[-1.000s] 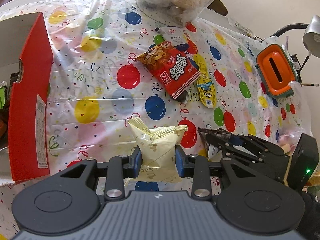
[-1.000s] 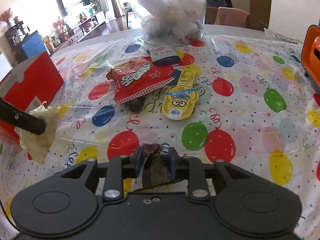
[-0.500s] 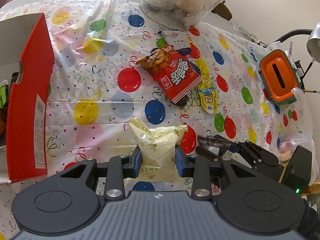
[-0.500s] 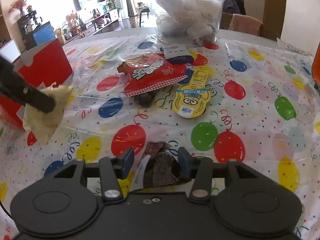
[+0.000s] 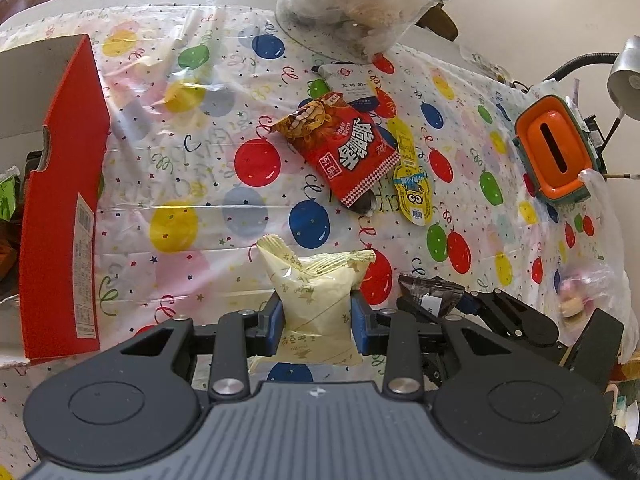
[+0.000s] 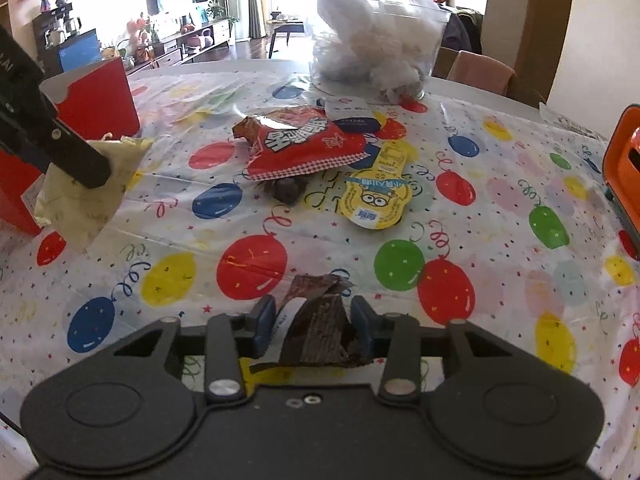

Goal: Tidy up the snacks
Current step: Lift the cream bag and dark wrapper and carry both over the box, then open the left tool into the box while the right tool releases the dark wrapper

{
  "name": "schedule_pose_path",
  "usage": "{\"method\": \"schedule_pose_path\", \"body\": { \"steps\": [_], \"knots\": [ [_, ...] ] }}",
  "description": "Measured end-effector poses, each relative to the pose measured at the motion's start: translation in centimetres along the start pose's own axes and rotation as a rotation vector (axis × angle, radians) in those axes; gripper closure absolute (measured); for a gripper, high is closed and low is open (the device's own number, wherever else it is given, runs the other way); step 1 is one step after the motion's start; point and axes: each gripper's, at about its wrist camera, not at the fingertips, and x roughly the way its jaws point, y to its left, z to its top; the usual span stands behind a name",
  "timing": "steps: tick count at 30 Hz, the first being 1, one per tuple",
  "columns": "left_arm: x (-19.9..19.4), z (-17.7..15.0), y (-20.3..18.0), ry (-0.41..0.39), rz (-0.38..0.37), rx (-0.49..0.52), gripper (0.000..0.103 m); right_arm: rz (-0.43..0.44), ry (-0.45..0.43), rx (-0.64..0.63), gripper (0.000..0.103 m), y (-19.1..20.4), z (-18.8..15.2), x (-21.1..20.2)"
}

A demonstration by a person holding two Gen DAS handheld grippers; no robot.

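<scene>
My left gripper (image 5: 316, 320) is shut on a pale yellow snack packet (image 5: 316, 280) and holds it upright above the balloon-print tablecloth (image 5: 200, 184). The right wrist view shows the same packet (image 6: 92, 200) at the left, beside the red cardboard box (image 6: 96, 96). My right gripper (image 6: 314, 320) has a crumpled dark brown packet (image 6: 316, 328) between its jaws, which are closing, and both pads meet it. That packet (image 5: 430, 290) also shows in the left wrist view, just right of the yellow one. A red snack bag (image 5: 344, 152), a yellow cartoon packet (image 5: 412, 196) and a white-and-navy packet (image 5: 352, 84) lie mid-table.
The red box (image 5: 60, 220) stands open along the left edge. At the far side is a clear plastic container (image 5: 352, 8) with white stuffing. An orange-lidded bin (image 5: 556, 152) and a thin plastic bag (image 5: 592, 280) sit at the right. A small dark item (image 6: 288, 190) pokes out under the red bag.
The right jaws widened around the dark brown packet, then came back in on it, and that gripper rolled a little. The left gripper and its yellow packet have stayed put.
</scene>
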Motion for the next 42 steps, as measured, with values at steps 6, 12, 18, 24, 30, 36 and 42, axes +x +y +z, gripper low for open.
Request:
{"method": "schedule_pose_path", "body": {
  "steps": [6, 12, 18, 24, 30, 36, 42],
  "knots": [
    [-0.9, -0.2, 0.4, -0.004, -0.019, 0.023, 0.07, -0.01, -0.017, 0.024, 0.073, 0.6, 0.5, -1.4],
    [-3.6, -0.1, 0.5, -0.031, -0.034, 0.063, 0.07, -0.004, -0.053, 0.035, 0.073, 2.4, 2.8, -4.4],
    [-7.5, 0.5, 1.8, -0.089, -0.023, 0.095, 0.07, 0.025, -0.091, 0.008, 0.073, 5.6, 6.6, -7.0],
    [-11.2, 1.1, 5.3, -0.142, -0.005, 0.059, 0.07, 0.077, -0.123, -0.011, 0.073, 9.1, 10.4, -8.1],
    [-14.2, 1.5, 10.0, -0.194, 0.045, 0.007, 0.07, 0.129, -0.147, -0.065, 0.073, 13.7, 13.7, -7.3],
    [-16.0, 1.7, 14.9, -0.224, 0.104, -0.048, 0.07, 0.179, -0.15, -0.111, 0.073, 18.2, 16.4, -5.3],
    [-17.0, 2.0, 19.1, -0.249, 0.17, -0.089, 0.07, 0.21, -0.132, -0.141, 0.073, 22.0, 18.4, -3.0]
  ]
}}
